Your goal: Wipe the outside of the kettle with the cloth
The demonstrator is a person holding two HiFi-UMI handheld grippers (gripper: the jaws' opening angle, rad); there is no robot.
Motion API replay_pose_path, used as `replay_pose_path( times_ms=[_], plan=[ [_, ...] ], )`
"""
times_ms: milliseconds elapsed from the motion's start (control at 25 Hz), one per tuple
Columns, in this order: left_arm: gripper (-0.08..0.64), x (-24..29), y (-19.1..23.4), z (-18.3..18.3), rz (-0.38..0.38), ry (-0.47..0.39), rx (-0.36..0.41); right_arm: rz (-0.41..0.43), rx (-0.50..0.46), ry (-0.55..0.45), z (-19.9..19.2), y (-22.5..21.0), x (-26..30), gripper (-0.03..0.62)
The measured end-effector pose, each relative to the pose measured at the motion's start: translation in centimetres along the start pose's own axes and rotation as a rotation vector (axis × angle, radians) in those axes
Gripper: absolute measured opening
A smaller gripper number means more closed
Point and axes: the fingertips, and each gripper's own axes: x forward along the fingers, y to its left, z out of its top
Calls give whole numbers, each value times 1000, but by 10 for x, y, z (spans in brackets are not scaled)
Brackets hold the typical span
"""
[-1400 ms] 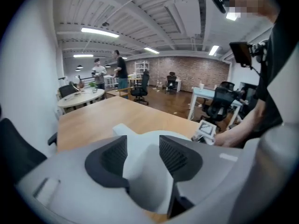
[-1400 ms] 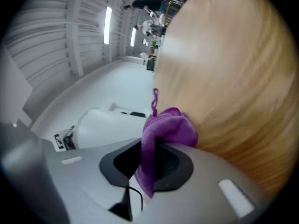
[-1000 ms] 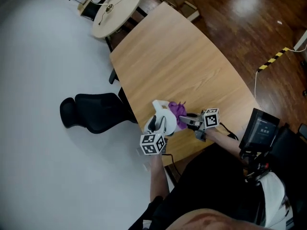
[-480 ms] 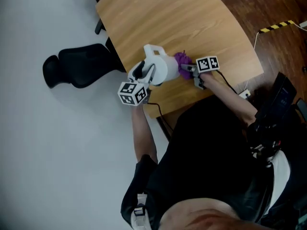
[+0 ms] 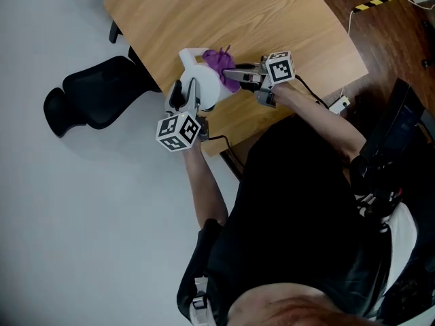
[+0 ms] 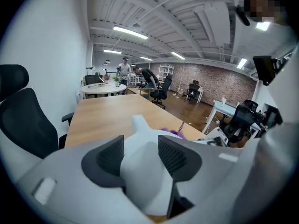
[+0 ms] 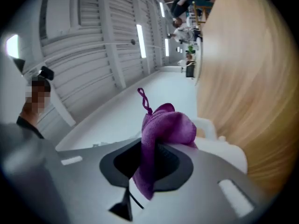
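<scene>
Moved up kettle (image 5: 207, 90) toward spout (image 5: 186, 55): cloth (image 5: 219, 61), pinched in right gripper (image 5: 231, 77). Left gripper (image 5: 185, 95) just re-tightening, clamped on handle (image 6: 140, 169). Wiping likely mid-course.

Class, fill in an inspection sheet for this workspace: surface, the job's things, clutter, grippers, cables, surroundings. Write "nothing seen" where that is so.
Surface: wooden table, pale grain.
Job's things: white kettle near the table's near edge; purple cloth against the kettle.
Clutter: nothing seen.
Grippers: left gripper has just been closing, jaws on a white part of the kettle; right gripper shut on the cloth.
Cables: dark cable runs from the left gripper past the table edge.
Surroundings: black chair beside the table; yellow-black tape on the wood floor.
</scene>
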Motion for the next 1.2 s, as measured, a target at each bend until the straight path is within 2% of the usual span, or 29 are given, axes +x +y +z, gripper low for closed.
replay_pose_path(
  times_ms=[40,160,240,360,520,600,760,880,960,1040,1160,1200],
  plan=[
    [106,-1,-1,0,-5,-5,7,-64,21,13,-5,-23,-7,57],
    [105,-6,-2,0,-19,-23,36,-381,145,129,-42,-109,-45,55],
    [123,-8,-2,0,-32,-38,55,-510,218,181,-59,-139,-62,54],
    [123,-8,1,0,-61,-44,79,-576,220,214,-65,-144,-63,54],
    [123,-2,5,-4,-108,-25,85,-606,228,215,-70,-153,-67,54],
    [123,-4,12,-3,-94,-17,83,-599,225,217,-72,-161,-61,54],
    [117,-15,15,4,11,-15,88,-578,228,255,-85,-167,-46,57],
    [132,-21,-6,16,49,-5,59,-552,213,240,-75,-137,-48,57],
    [139,-28,-7,14,77,17,26,-468,148,205,-53,-98,-34,57],
    [155,-20,-4,9,62,27,-6,-364,40,157,-16,-56,-25,57],
    [153,5,1,9,26,39,5,-83,-29,40,44,19,-4,57],
    [153,6,3,9,26,36,10,-4,-51,33,53,42,6,57]
  ],
)
